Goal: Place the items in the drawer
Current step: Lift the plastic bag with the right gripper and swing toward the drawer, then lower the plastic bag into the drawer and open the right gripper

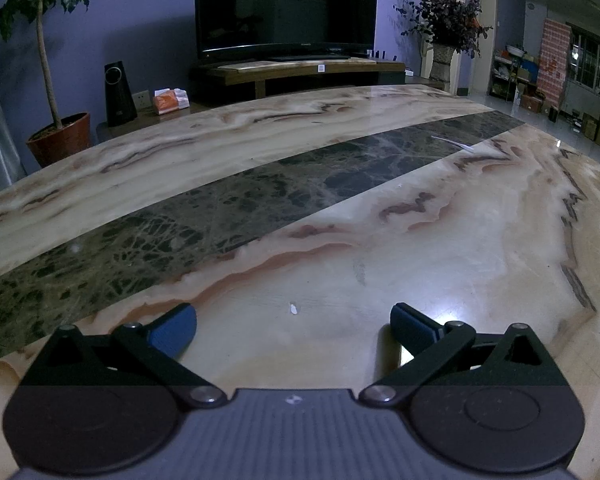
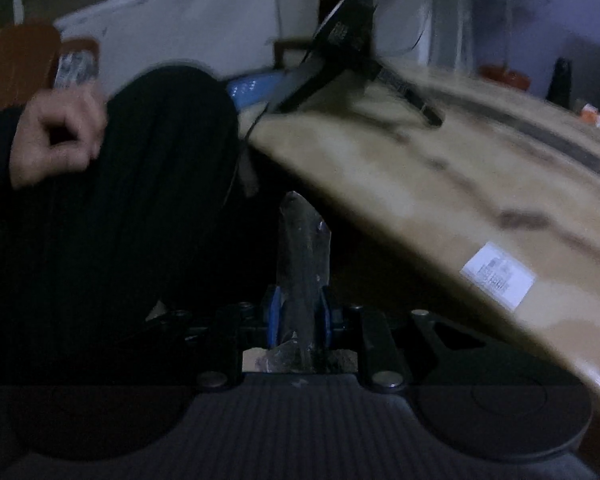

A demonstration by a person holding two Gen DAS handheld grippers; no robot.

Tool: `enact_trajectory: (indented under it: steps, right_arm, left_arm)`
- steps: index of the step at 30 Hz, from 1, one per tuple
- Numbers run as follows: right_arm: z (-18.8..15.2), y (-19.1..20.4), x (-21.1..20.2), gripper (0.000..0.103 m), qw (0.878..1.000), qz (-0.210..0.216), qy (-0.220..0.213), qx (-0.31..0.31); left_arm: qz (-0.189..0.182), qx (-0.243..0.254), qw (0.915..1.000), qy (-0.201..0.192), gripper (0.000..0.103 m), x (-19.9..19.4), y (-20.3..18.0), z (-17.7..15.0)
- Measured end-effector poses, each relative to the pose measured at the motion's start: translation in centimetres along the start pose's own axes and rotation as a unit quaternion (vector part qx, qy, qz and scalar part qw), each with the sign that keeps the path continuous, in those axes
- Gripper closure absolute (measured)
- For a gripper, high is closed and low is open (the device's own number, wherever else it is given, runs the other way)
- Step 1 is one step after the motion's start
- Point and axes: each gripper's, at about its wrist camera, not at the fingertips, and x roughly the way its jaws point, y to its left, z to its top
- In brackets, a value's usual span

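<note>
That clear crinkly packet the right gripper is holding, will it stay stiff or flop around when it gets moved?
The packet looks like thin clear wrapping, so probably light. It stands upright past the right gripper, so something fairly stiff is likely inside. The glossy film may slip; blur hides detail.

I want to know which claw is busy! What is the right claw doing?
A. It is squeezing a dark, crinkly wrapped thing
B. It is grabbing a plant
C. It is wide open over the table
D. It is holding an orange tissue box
A: in the right wrist view, the right claw has its blue pads pressed on a dark, crinkly wrapped thing, beside the marble table.
</note>
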Motion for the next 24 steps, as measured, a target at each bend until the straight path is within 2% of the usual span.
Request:
enact_trajectory:
  steps: [3, 9, 12, 15, 20, 24]
  right_arm:
    - [-0.9, -0.3, 0.6, 0.08, 1.0, -0.001, 0.026, 0.006]
    - [-3.1, -2.5, 3.7, 0.08, 0.99, -0.083, 0.106, 0.039]
    - [-4.1, -3.9, 5.0, 0.08, 0.981, -0.124, 0.133, 0.061]
    - [-4.6, -4.9, 6.1, 0.08, 0.974, -0.147, 0.156, 0.074]
    - [-6.1, -4.7, 8.1, 0.08, 0.964, -0.163, 0.204, 0.046]
    - [-6.8, -4.9, 9.5, 0.08, 0.96, -0.168, 0.224, 0.031]
  left_arm:
    - [0.0, 0.0, 1.0, 0.0, 0.0, 0.0, 0.0, 0.0]
    - [0.0, 0.0, 1.0, 0.0, 0.0, 0.0, 0.0, 0.0]
    - [0.0, 0.0, 1.0, 0.0, 0.0, 0.0, 0.0, 0.0]
    - [0.0, 0.0, 1.0, 0.0, 0.0, 0.0, 0.0, 0.0]
    - [0.0, 0.0, 1.0, 0.0, 0.0, 0.0, 0.0, 0.0]
    - [0.0, 0.0, 1.0, 0.0, 0.0, 0.0, 0.0, 0.0]
